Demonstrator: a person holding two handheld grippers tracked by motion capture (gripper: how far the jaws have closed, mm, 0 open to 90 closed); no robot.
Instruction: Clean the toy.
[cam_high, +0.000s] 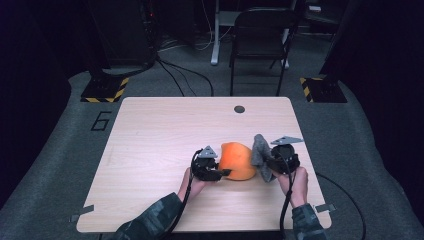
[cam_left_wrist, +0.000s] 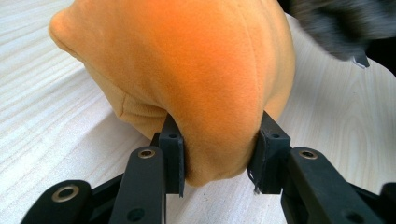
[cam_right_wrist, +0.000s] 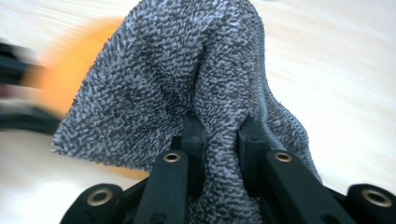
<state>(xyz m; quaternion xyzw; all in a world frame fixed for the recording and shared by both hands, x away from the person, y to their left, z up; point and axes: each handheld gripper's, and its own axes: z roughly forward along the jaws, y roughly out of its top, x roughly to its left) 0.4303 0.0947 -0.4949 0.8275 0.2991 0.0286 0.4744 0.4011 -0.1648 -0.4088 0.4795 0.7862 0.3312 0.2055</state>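
- orange cloth (cam_high: 238, 161) sits in a soft lump on the table (cam_high: 150, 150), near the front edge and a bit toward the right side.
- my left gripper (cam_high: 220, 173) is clamped on the near end of that orange cloth. in the left gripper view i see my two black fingers (cam_left_wrist: 173, 154) pressing a thick fold of it from both sides.
- my right gripper (cam_high: 266, 162) is clamped on the grey towel (cam_high: 260, 152). in the right gripper view the fuzzy grey towel is bunched up tight between my fingers (cam_right_wrist: 194, 140).
- the grey towel is held up just to the right of the orange cloth, very close to it. i cannot tell if the two are touching.
- i think the step now is picking up: i have one soft thing in each hand, and the grey one looks lifted off the table while the orange one rests on it.
- next i think i need to keep both grips tight, so nothing slips out.
- then i should lift slowly and keep the two cloths apart, so they do not tangle.
- the soft stuff hangs and flops, so i should watch that a loose corner does not drag on the table or catch on my other gripper.
- the far half of the table has lots of bare room if i need to lay one down flat.
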